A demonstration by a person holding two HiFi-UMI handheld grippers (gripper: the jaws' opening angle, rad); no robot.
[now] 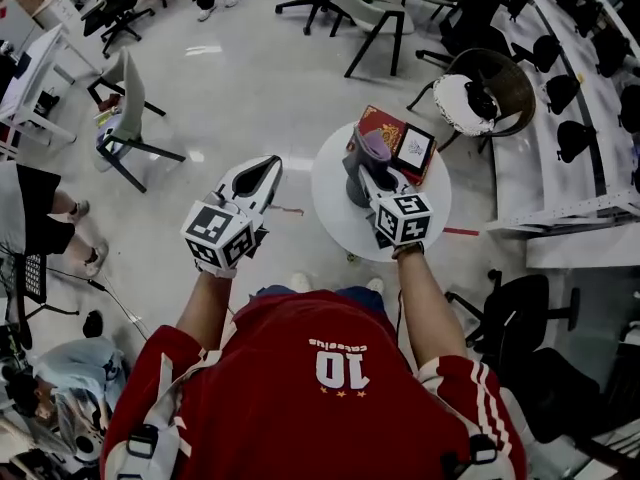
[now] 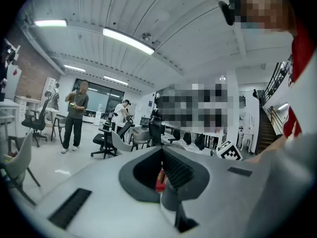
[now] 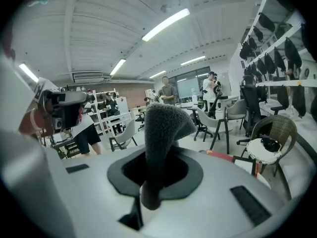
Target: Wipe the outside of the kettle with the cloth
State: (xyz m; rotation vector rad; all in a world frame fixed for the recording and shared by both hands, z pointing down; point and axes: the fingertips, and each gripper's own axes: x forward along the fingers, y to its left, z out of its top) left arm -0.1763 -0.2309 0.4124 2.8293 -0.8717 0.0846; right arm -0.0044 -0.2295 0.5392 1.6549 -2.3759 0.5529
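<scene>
Right gripper view, not left: gripped cloth [image 3: 161, 128]

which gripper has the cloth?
The right gripper: a grey cloth is pinched between its jaws. The left gripper has its jaws together with nothing clamped.

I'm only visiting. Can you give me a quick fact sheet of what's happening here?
left gripper: shut, empty, over the floor left of the table
right gripper: shut on the grey cloth, above the table
table: round, white
on table: dark kettle, partly hidden; red box
cloth touching kettle: cannot tell
</scene>
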